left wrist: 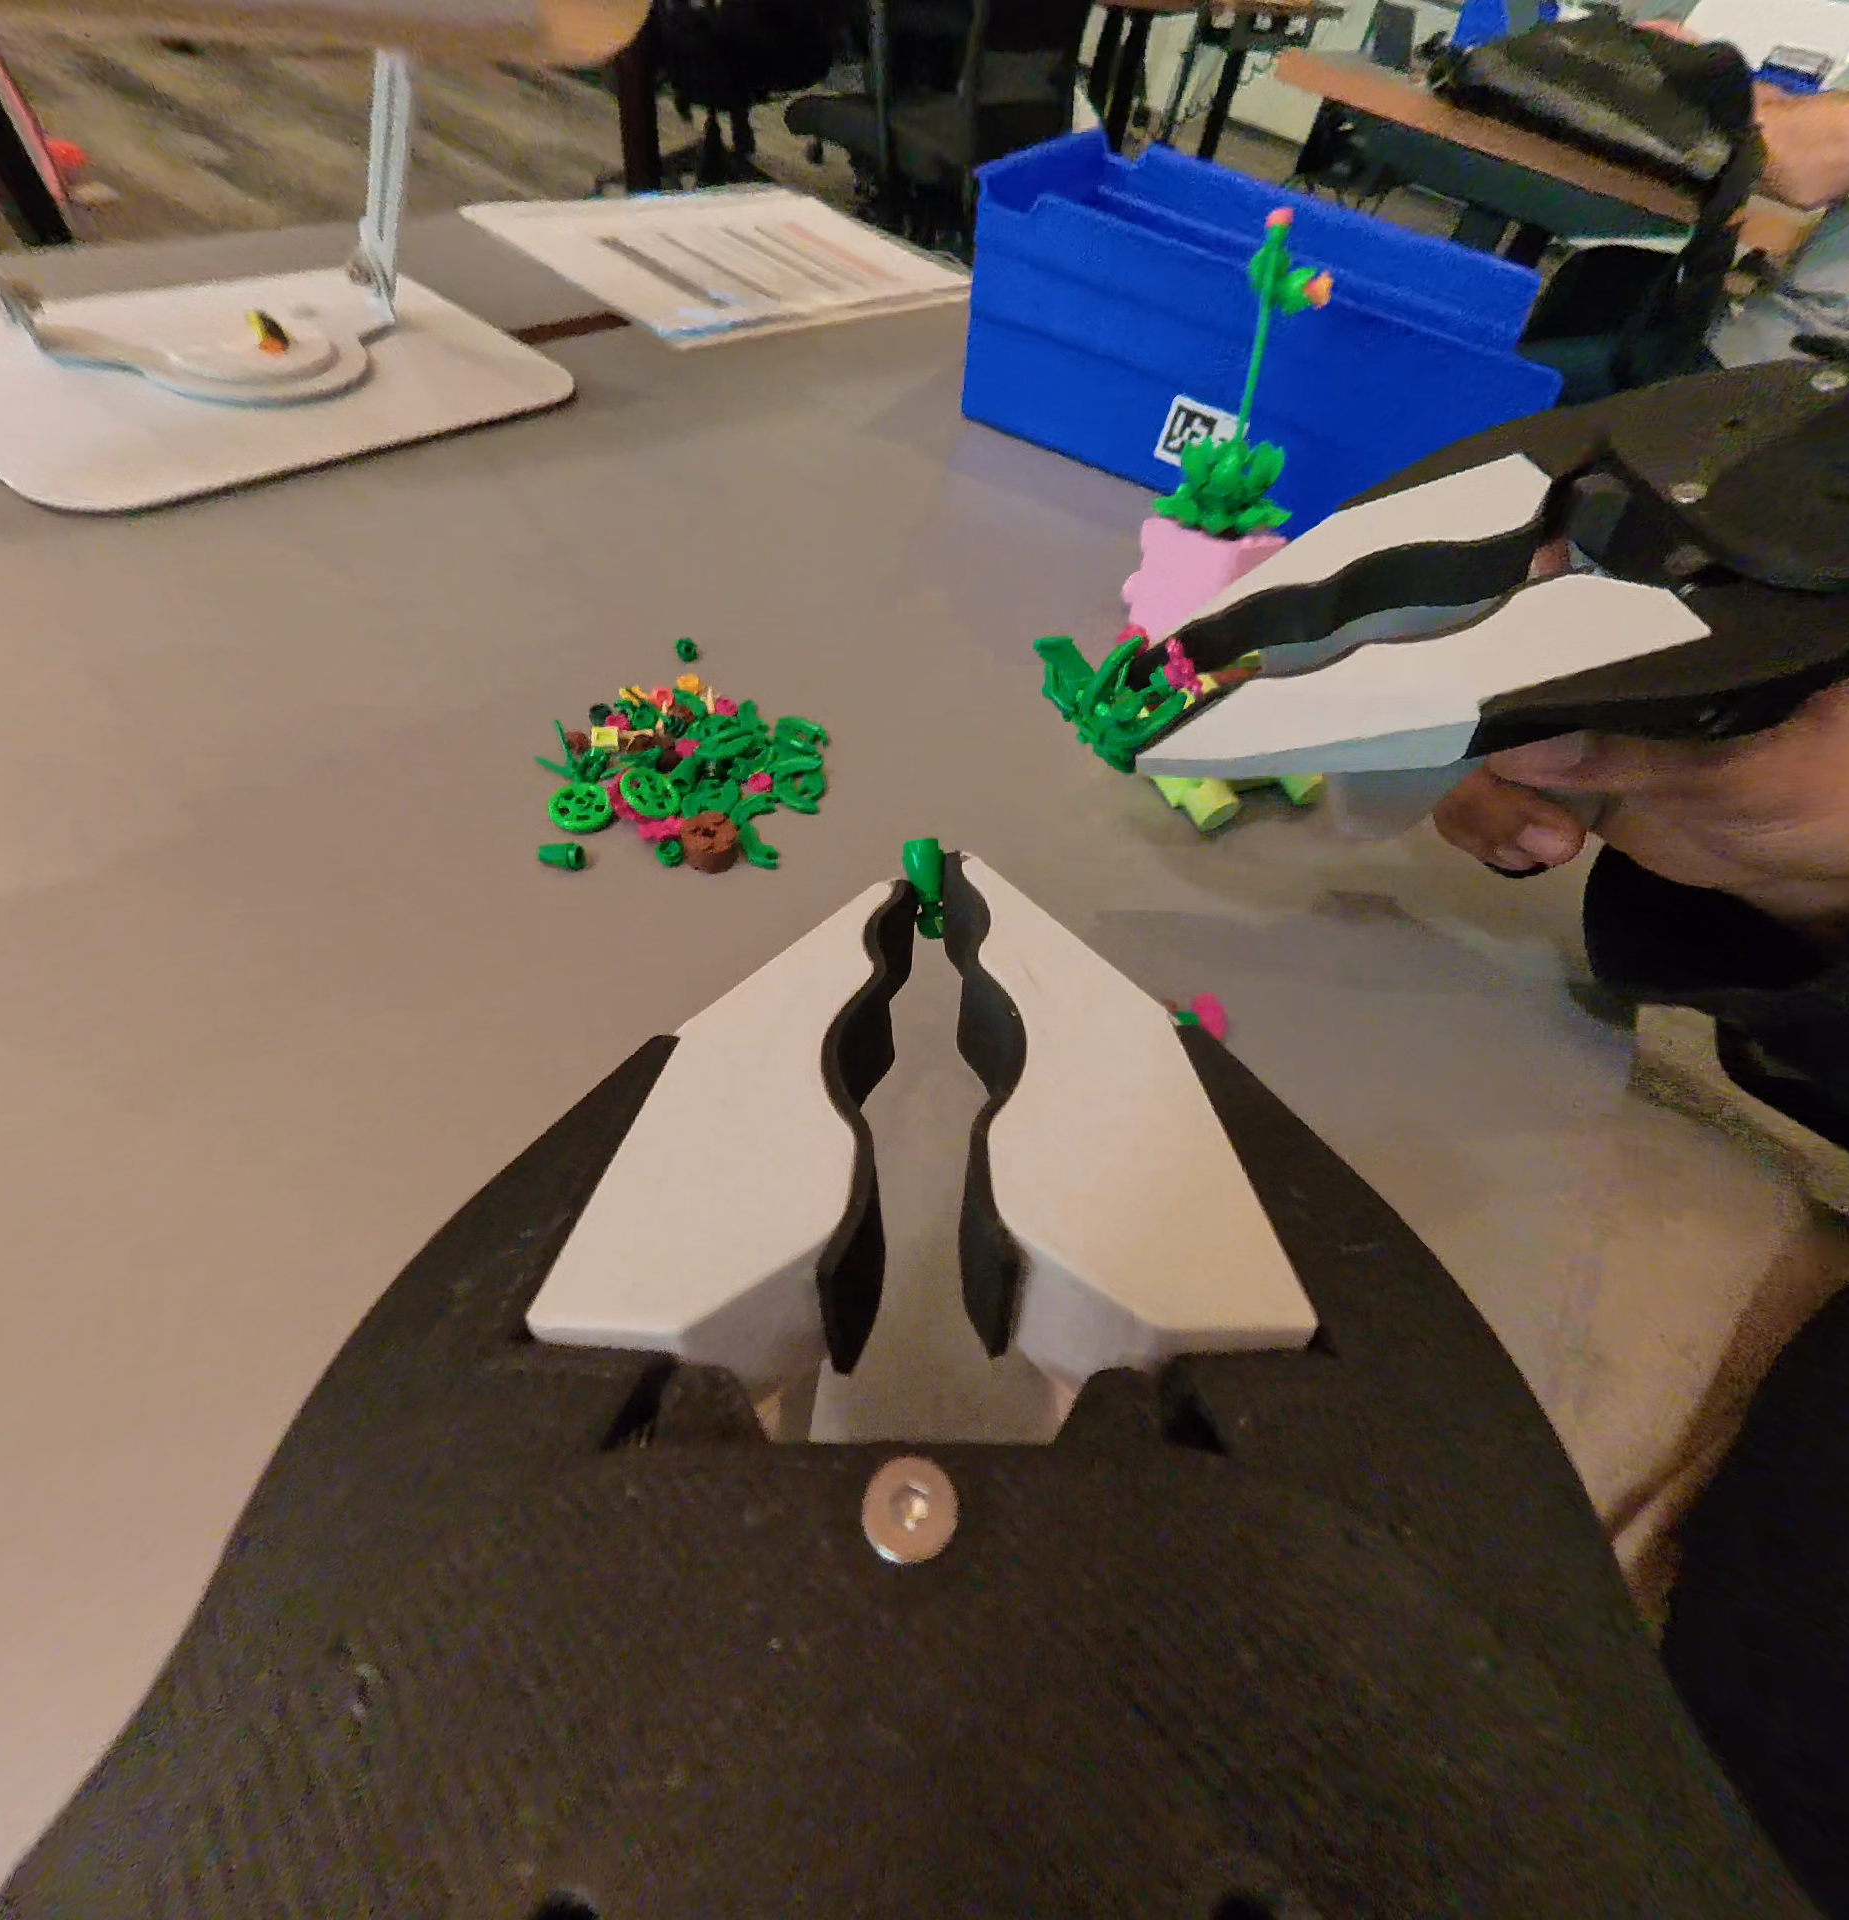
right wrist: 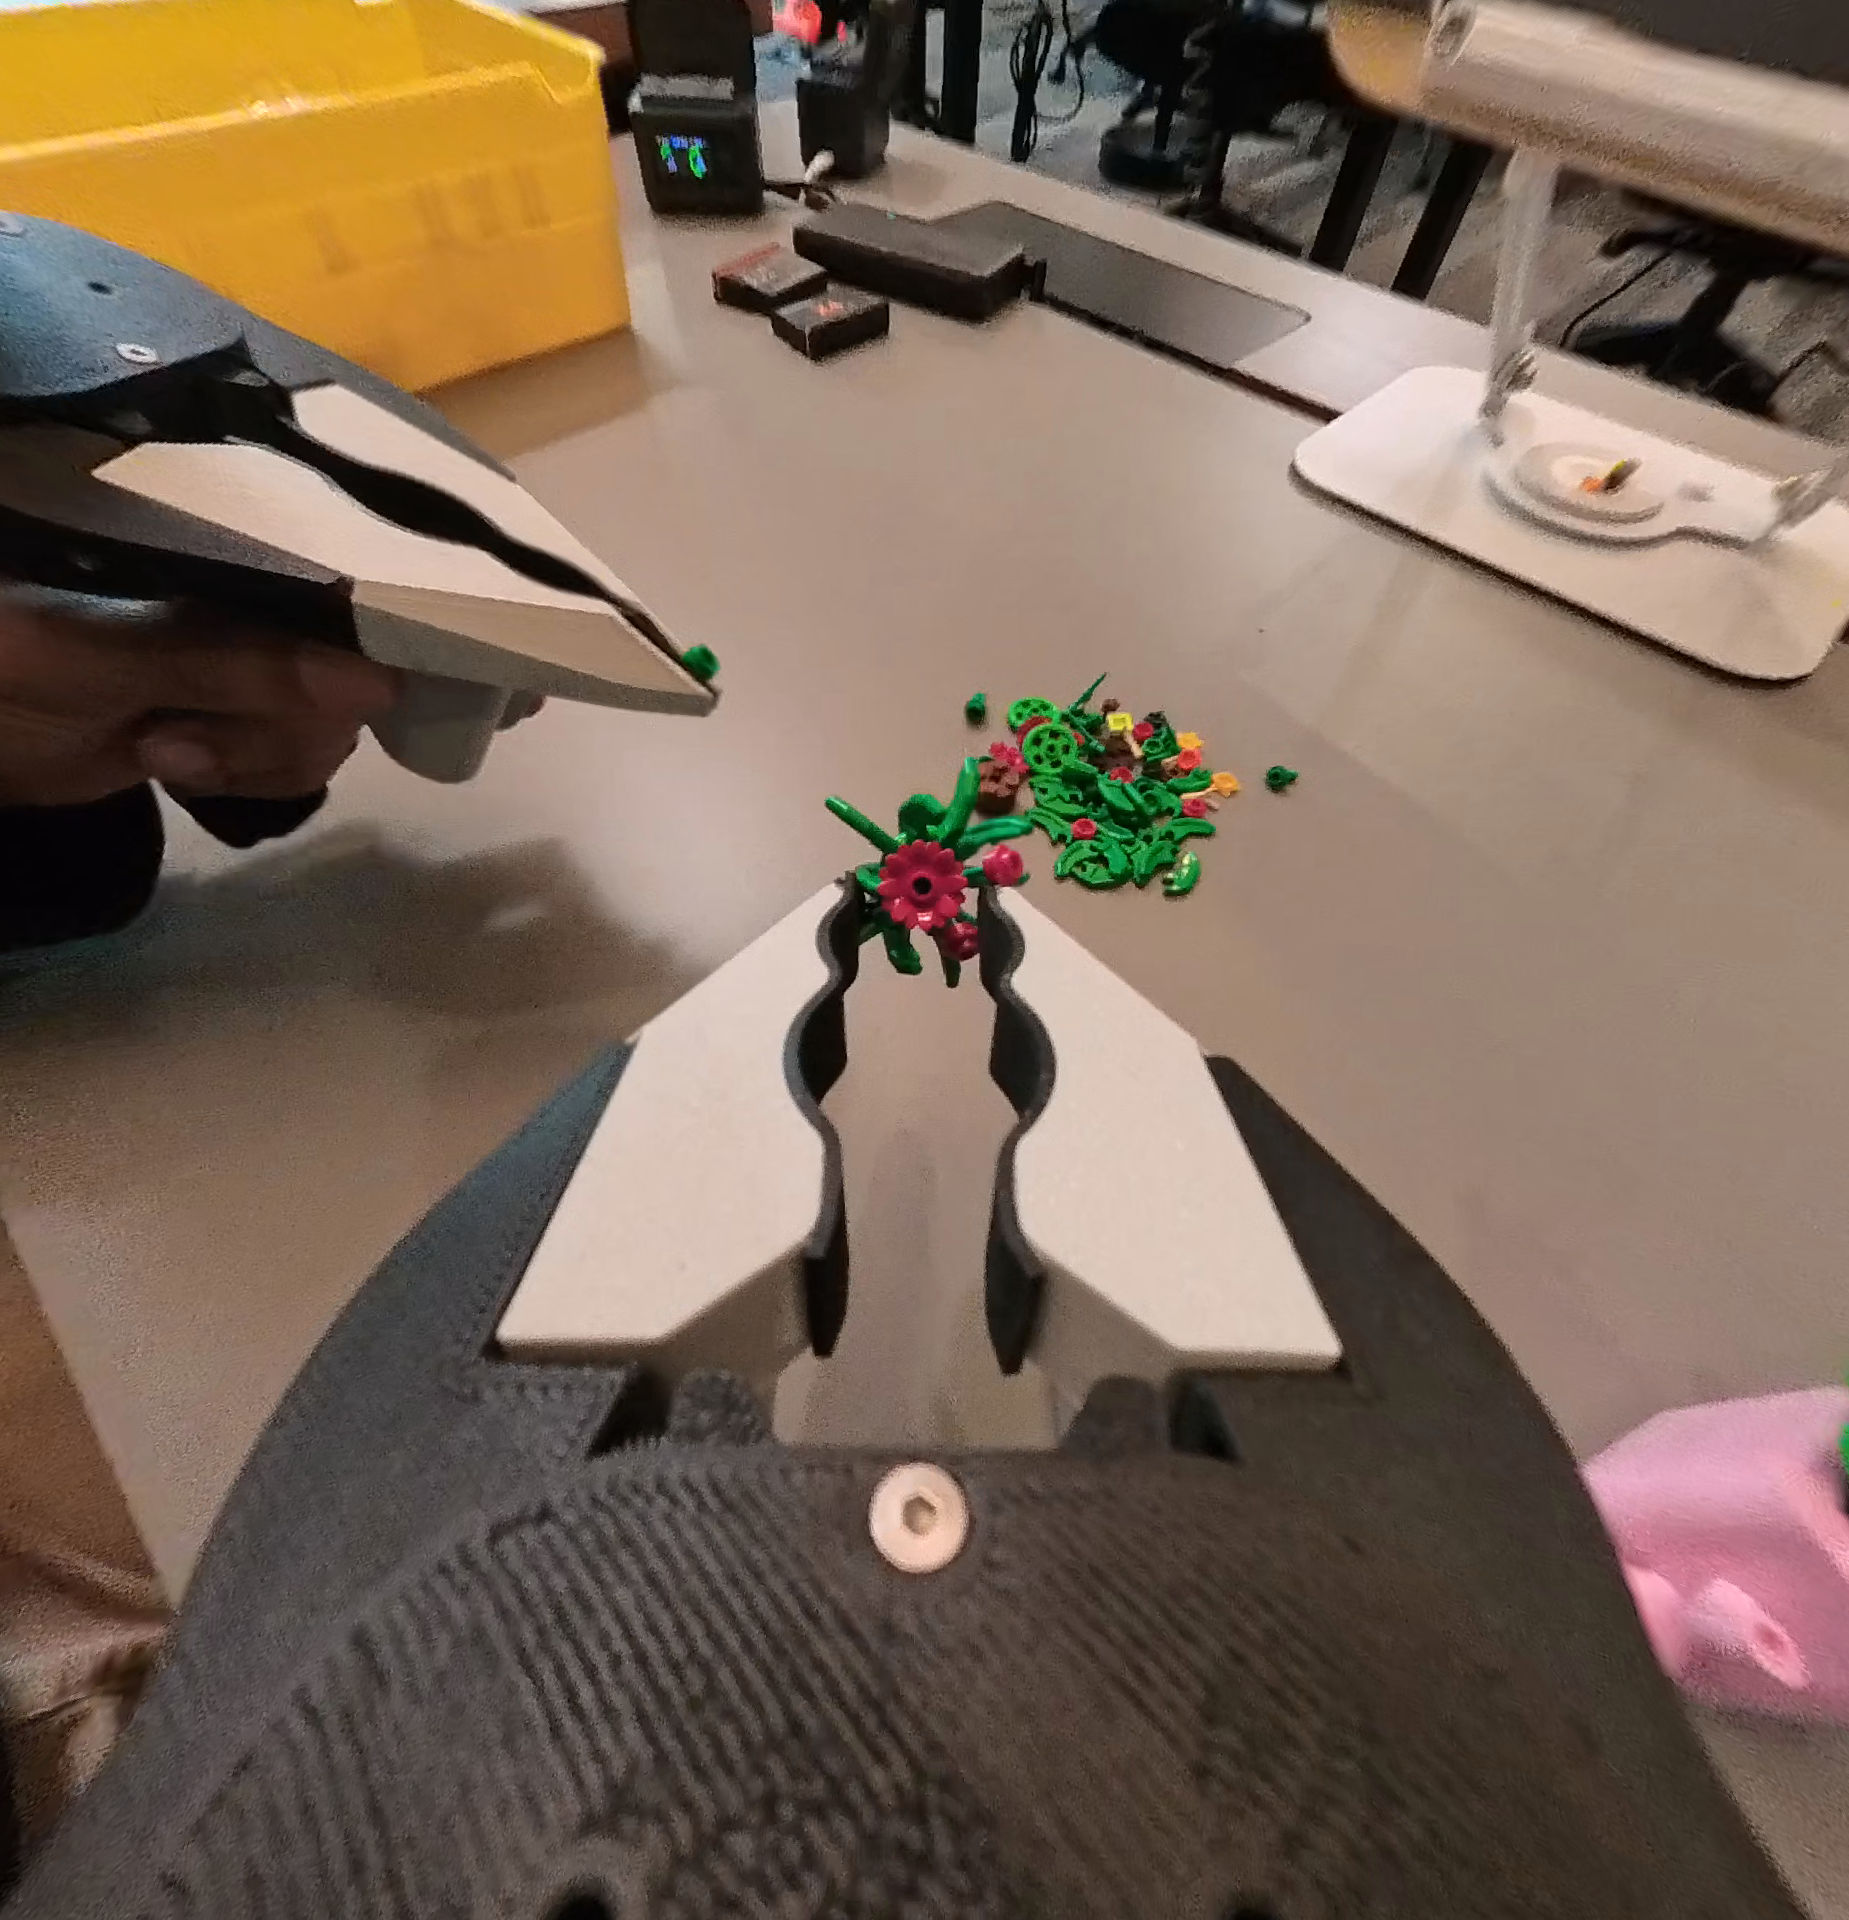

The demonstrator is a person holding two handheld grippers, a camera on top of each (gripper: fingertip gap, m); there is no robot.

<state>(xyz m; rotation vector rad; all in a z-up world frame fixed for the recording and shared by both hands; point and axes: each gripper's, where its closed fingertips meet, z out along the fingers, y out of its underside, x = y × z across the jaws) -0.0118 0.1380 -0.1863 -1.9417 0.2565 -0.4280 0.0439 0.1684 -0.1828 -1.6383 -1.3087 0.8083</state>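
left claw clamped on small green piece; right claw clamped on flower sprig; loose pile on worktop, far; potted plant right.

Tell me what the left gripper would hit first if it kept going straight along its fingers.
Probably nothing right away: the left gripper, shut on a small green piece, points over bare table between the loose pile and the right gripper. Depth is unclear.

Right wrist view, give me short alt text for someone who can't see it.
The right gripper pinches a small toy-brick plant with a magenta flower above a grey table. To its left, the left gripper holds a tiny green piece. A pile of loose green and coloured pieces lies just beyond, with a yellow bin behind.
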